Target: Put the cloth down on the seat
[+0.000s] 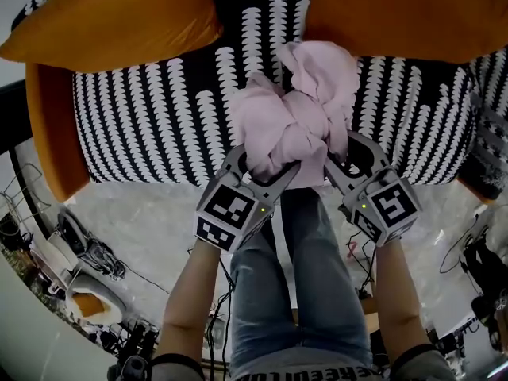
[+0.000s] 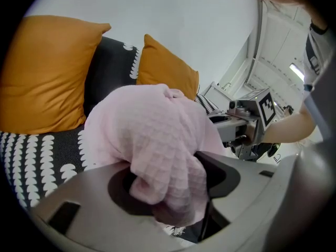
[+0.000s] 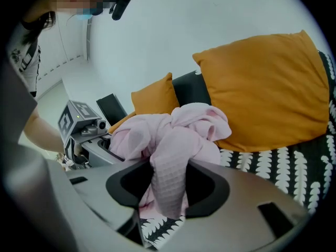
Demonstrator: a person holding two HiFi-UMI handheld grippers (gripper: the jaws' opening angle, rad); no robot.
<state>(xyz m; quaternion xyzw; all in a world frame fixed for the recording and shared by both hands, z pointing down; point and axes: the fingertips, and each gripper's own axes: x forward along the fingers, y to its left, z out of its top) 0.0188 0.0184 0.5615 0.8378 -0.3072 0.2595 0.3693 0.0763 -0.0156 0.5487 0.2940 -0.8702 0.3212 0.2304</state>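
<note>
1. Hanging bunched over one black-and-white patterned fabric seat, one pink waffle-weave cloth is held between two grey grippers.
2. The left gripper is clamped on the cloth's near fold.
3. The right gripper is clenched on a hanging strand.
4. Two orange fabric cushions are propped at the seat's back.

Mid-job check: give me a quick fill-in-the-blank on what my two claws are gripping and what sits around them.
1. The left claw and the right claw are both clamped on one bunched ____ waffle-weave cloth.
2. Beneath them lies the black seat, patterned with rows of ____ marks.
3. Two ____ cushions lean at the back of the seat.

Missing words: pink; white; orange.
</note>
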